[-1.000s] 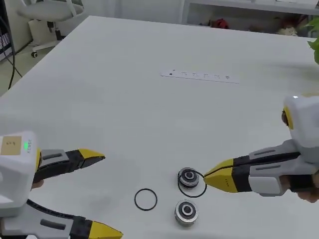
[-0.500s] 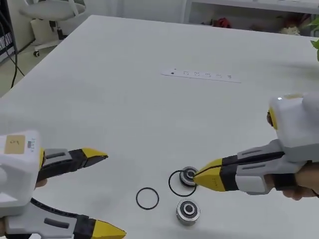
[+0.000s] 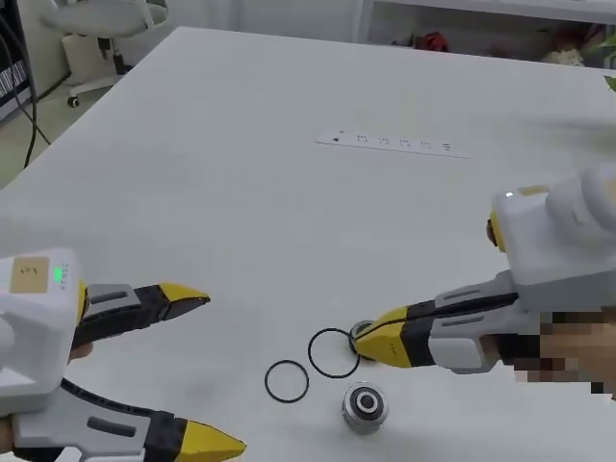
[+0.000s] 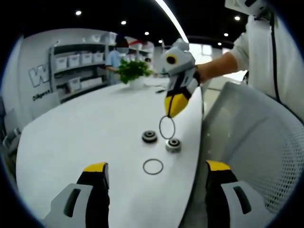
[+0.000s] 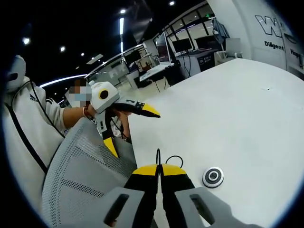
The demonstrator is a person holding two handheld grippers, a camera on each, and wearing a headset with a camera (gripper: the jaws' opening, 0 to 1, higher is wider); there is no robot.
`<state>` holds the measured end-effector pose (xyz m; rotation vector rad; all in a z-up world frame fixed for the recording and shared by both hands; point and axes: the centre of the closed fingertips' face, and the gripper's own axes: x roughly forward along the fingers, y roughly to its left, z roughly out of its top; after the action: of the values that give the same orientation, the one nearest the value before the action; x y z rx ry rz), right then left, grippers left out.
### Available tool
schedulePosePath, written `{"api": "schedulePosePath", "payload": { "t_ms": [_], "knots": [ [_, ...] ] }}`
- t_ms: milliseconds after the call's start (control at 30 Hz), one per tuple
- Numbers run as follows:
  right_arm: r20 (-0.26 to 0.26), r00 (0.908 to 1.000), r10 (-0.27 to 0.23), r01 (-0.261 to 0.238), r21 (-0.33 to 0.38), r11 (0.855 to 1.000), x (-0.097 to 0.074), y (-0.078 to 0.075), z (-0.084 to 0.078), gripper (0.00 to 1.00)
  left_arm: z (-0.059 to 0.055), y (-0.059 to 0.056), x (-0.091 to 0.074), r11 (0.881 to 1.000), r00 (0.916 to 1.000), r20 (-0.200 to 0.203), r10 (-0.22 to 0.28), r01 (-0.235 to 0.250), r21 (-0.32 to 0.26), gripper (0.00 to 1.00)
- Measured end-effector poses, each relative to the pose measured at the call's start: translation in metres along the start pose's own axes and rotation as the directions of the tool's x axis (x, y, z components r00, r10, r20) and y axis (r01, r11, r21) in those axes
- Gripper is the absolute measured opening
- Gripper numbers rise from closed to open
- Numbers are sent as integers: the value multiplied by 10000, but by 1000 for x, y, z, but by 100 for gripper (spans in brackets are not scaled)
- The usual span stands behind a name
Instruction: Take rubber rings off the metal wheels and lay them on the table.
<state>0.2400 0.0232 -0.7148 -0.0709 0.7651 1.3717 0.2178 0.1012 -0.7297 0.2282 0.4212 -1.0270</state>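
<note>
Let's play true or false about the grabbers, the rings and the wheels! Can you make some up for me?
The right gripper pinches a rubber ring. True.
The left gripper has its jaws shut. False: they stand wide apart, holding nothing.
Two metal wheels sit on the table. True.
Three rings lie flat on the table. False: just one loose ring lies flat there.

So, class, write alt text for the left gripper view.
The right tool pinches a black rubber ring, dangling over a white table. Two metal wheels and a loose ring lie below, beyond the open left tool.
</note>
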Motion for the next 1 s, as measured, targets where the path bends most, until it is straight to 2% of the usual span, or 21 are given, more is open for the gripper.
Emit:
{"api": "schedulePosePath", "payload": {
  "t_ms": [767,1000],
  "knots": [
    [-585,9983,-48,54,105,9999,29,-16,-17,0,-2,0,-1,9999,10000,34,23,-23,-147,83],
    [-755,9971,-135,152,218,9996,35,-27,-22,0,-2,1,-1,9998,10000,54,20,-19,-219,83]
  ]
}}
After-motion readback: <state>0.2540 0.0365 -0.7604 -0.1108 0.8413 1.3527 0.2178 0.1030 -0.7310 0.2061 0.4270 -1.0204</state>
